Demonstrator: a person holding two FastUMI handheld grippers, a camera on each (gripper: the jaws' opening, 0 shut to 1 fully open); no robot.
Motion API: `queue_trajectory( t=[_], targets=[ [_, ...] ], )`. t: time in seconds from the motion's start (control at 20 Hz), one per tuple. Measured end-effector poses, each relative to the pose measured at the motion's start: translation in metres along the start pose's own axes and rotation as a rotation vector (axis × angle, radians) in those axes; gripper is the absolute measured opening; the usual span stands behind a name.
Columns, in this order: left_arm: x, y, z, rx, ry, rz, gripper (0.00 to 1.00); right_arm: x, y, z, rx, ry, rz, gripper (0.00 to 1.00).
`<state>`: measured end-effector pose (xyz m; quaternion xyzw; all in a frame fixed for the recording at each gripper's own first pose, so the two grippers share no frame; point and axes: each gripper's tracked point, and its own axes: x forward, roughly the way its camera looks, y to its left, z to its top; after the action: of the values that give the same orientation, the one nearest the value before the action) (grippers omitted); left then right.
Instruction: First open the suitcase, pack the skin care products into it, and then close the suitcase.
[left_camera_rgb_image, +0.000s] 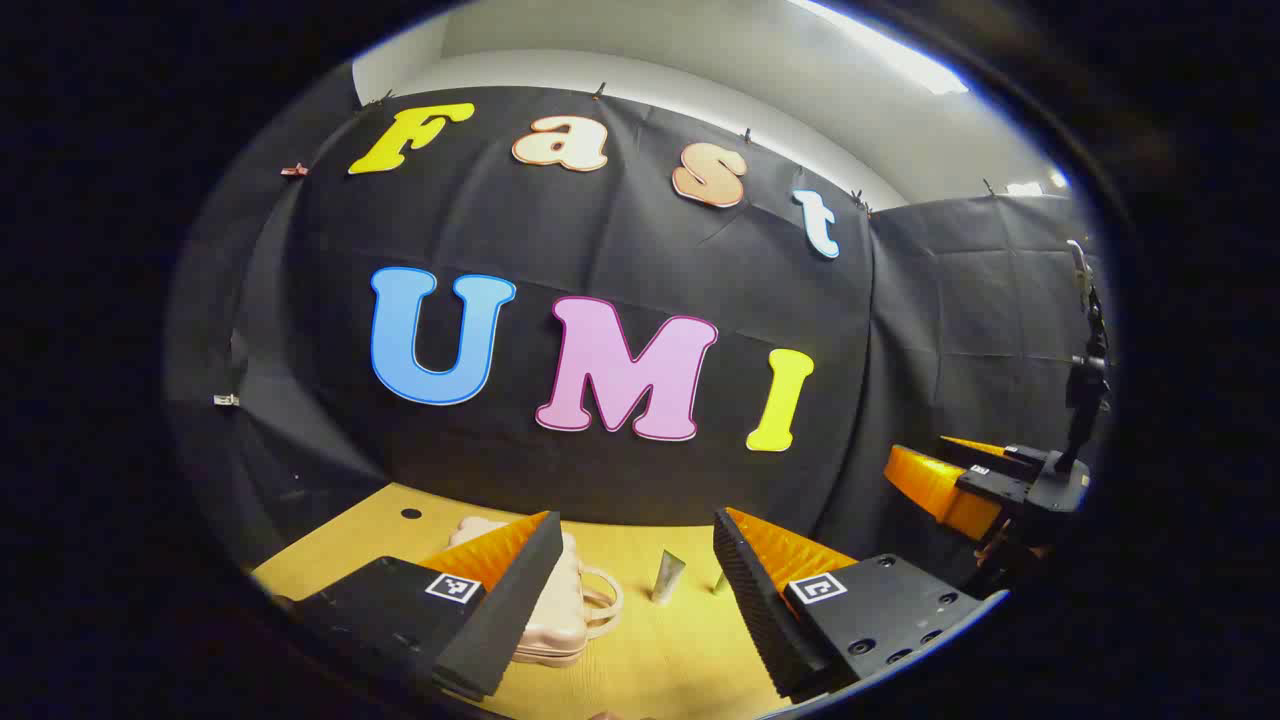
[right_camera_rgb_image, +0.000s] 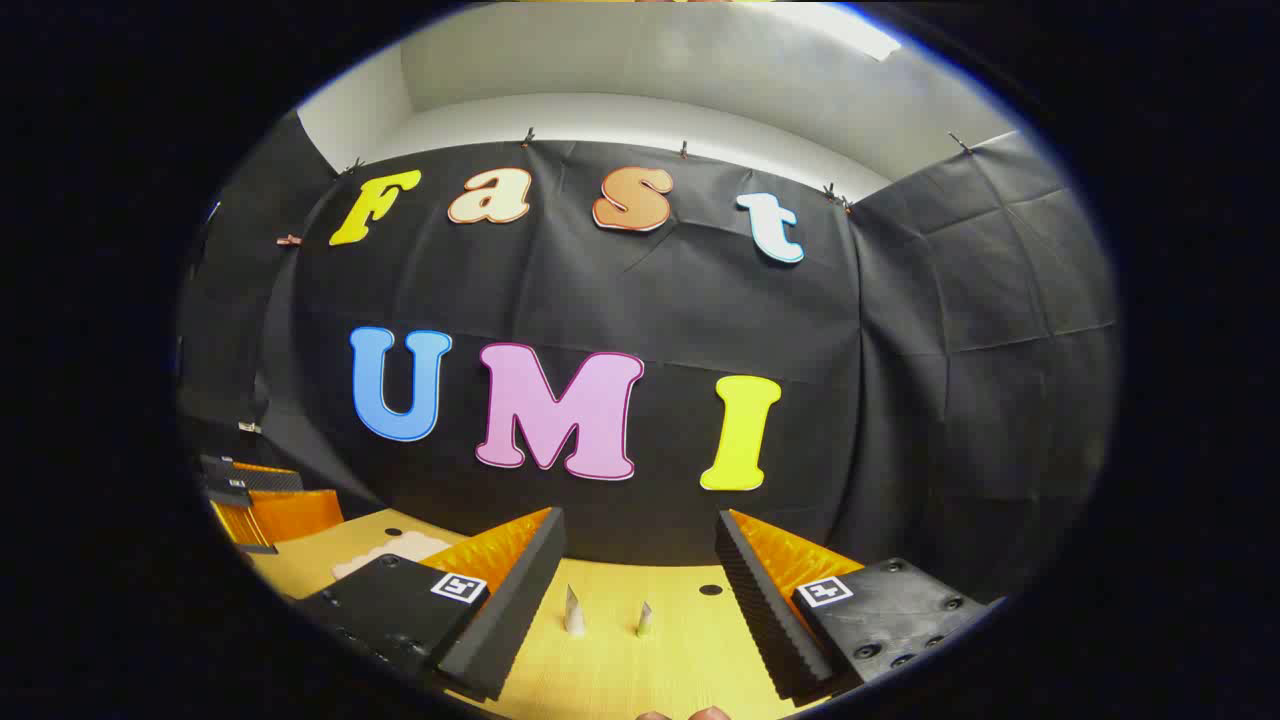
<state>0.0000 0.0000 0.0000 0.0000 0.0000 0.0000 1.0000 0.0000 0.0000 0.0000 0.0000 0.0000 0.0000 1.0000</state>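
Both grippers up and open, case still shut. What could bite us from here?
1. The two tubes stand upright and close together on the table; reaching for one could tip the other.
2. The pink suitcase lies closed, with its handle toward the tubes; swinging the lid open might sweep them over.
3. The right gripper and the left gripper work side by side and might collide.

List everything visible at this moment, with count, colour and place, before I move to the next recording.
suitcase: one, pale pink, closed, lying on the table left of the tubes, handle facing them.
skin care tubes: two, silvery, standing upright side by side mid-table; the left one is taller.
table: one, light wood, with small dark holes.
left gripper: one, black with orange fingers, open, above the table near the suitcase.
right gripper: one, black with orange fingers, open, facing the tubes.
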Motion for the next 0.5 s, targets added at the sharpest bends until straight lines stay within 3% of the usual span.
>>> queue_trajectory(
  t=[0.25, 0.5],
  targets=[
    [-0.003, -0.003, -0.004, -0.006, 0.023, -0.017, 0.96, -0.001, -0.006, -0.008, -0.047, 0.01, -0.011, 0.94],
    [-0.006, -0.01, -0.005, 0.02, 0.025, -0.043, 0.96, 0.0, -0.012, -0.003, -0.017, 0.0, -0.035, 0.96]
  ],
)
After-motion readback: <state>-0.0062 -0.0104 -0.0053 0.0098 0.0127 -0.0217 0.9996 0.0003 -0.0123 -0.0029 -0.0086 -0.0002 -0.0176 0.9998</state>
